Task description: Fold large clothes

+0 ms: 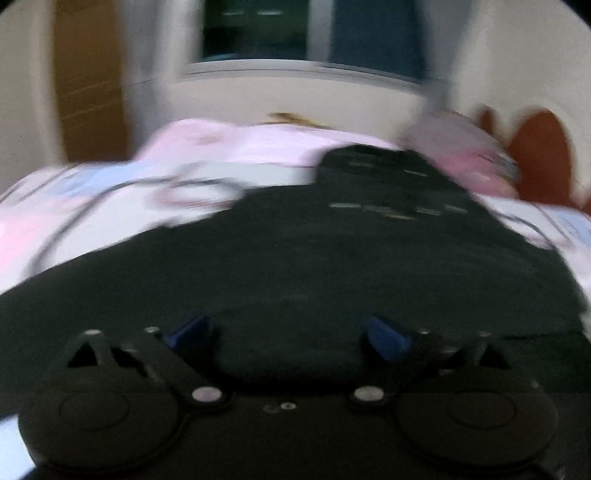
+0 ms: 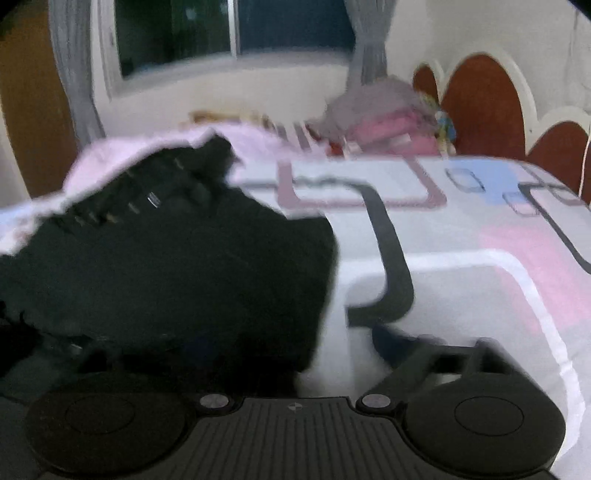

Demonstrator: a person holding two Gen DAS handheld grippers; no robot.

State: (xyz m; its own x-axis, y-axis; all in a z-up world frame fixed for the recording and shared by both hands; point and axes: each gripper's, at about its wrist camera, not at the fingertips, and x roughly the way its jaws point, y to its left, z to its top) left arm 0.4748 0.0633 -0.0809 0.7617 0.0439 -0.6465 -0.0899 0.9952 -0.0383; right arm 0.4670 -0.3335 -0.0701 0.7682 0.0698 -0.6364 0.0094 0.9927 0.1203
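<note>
A large black garment [image 1: 295,251] lies spread on the bed, with small pale marks near its far end. It also shows in the right wrist view [image 2: 177,258], bunched at the left. My left gripper [image 1: 286,334] is low over the garment's near edge, its blue-padded fingers [image 1: 388,338] wide apart with dark cloth between them. My right gripper [image 2: 295,347] is open at the garment's right edge; its right finger [image 2: 395,343] is over the bedsheet, its left finger is hidden by black cloth. Both views are blurred.
The bed has a patterned sheet [image 2: 461,229] in white, pink and blue. A pile of pink and grey clothes [image 2: 384,118] lies at the far side by a red headboard [image 2: 480,107]. A window [image 1: 310,33] and a wooden door [image 1: 88,85] are behind.
</note>
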